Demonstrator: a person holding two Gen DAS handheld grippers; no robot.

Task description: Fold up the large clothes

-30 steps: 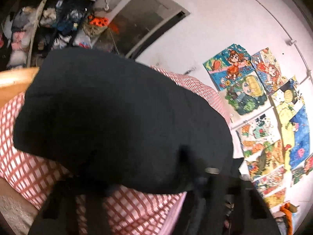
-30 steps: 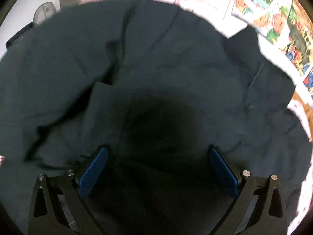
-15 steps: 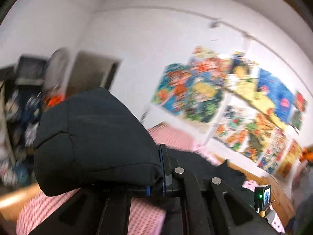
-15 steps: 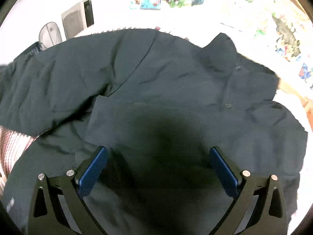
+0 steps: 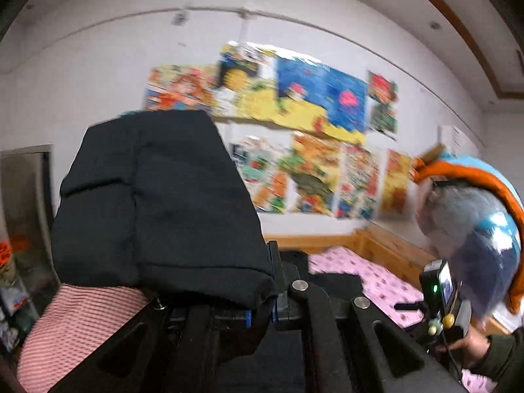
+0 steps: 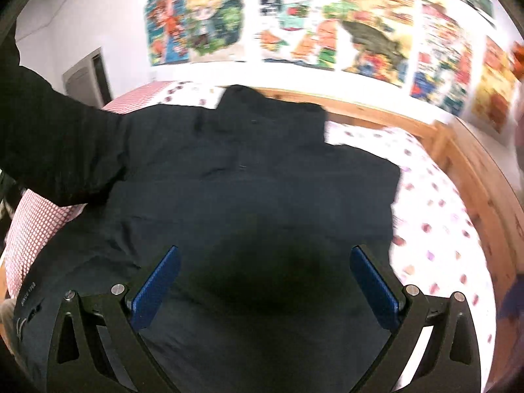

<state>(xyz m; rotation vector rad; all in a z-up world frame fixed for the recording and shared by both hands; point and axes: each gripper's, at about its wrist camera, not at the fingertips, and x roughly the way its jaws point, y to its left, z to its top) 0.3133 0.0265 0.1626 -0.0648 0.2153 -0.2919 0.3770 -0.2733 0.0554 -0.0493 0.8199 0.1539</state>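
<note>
Dark navy padded jacket (image 6: 262, 180), a large garment of soft quilted fabric, lies spread across the pink patterned bedsheet (image 6: 435, 229) ahead of and beneath the right gripper (image 6: 265, 281). That gripper's blue pads (image 6: 157, 286) stand wide apart with nothing between them; the jacket body passes below the jaws without contact. The left gripper (image 5: 258, 314) has its jaws fully closed on a fold of the jacket's sleeve (image 5: 157, 209), which bulges up and to the left of the jaws and hides the fingertips. In the right wrist view the same sleeve (image 6: 55, 137) rises off the bed to the left of the open jaws, lifted clear of the red-and-white checked pillow (image 6: 36, 219). Judged step: carrying the sleeve across the body for the first fold. Risks: the pinch holds only an edge of thick, slippery fabric, so a fast swing could pull it free; lifting too far would drag the jacket body and wrinkle the layout, since the right gripper is not pinning it; releasing off-line would leave a skewed fold.
</note>
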